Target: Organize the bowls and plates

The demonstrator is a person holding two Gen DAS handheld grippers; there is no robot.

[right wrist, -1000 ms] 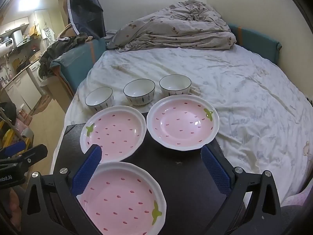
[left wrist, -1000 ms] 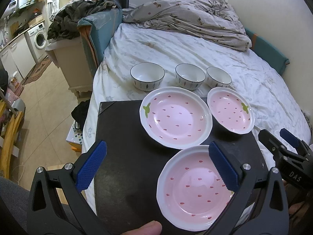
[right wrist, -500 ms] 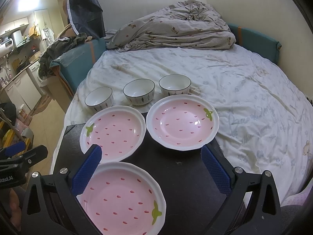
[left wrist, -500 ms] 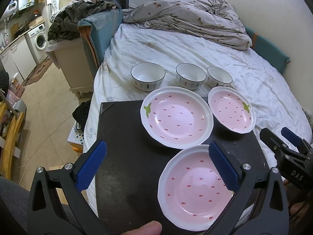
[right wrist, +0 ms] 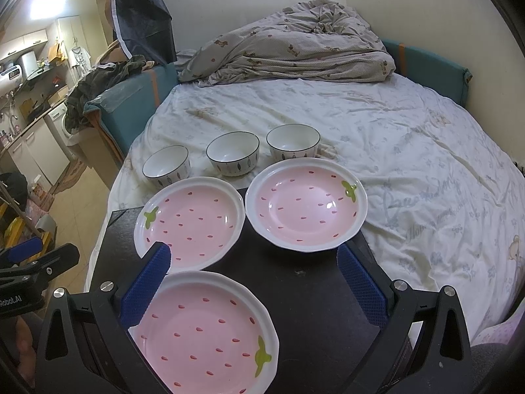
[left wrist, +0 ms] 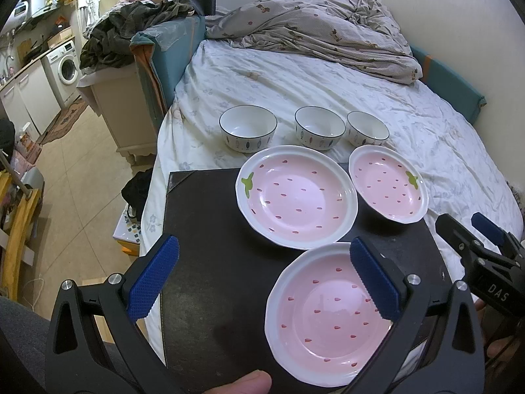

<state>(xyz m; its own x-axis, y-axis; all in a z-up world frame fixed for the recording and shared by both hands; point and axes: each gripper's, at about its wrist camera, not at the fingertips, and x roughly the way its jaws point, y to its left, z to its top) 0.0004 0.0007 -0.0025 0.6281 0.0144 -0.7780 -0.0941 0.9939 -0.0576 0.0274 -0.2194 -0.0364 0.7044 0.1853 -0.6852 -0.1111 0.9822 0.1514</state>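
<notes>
Three pink strawberry plates lie on a black board [left wrist: 213,229]: a near one [left wrist: 325,315] [right wrist: 203,331], a middle one [left wrist: 295,197] [right wrist: 193,220] and a far right one [left wrist: 387,187] [right wrist: 305,203]. Three white bowls stand in a row on the bed behind them: left [left wrist: 247,128] [right wrist: 165,165], middle [left wrist: 320,126] [right wrist: 233,152], right [left wrist: 367,128] [right wrist: 293,140]. My left gripper [left wrist: 262,279] is open and empty, above the board by the near plate. My right gripper [right wrist: 252,282] is open and empty, above the board between the plates.
The board rests on the bed's near corner, on a white sheet [right wrist: 410,164]. A crumpled duvet [left wrist: 321,29] lies at the bed's far end. A wooden cabinet [left wrist: 124,105] and floor are to the left. The other gripper shows at each view's edge [left wrist: 475,252] [right wrist: 29,259].
Both views have shifted very slightly; plates and bowls have not moved. Both grippers stay open.
</notes>
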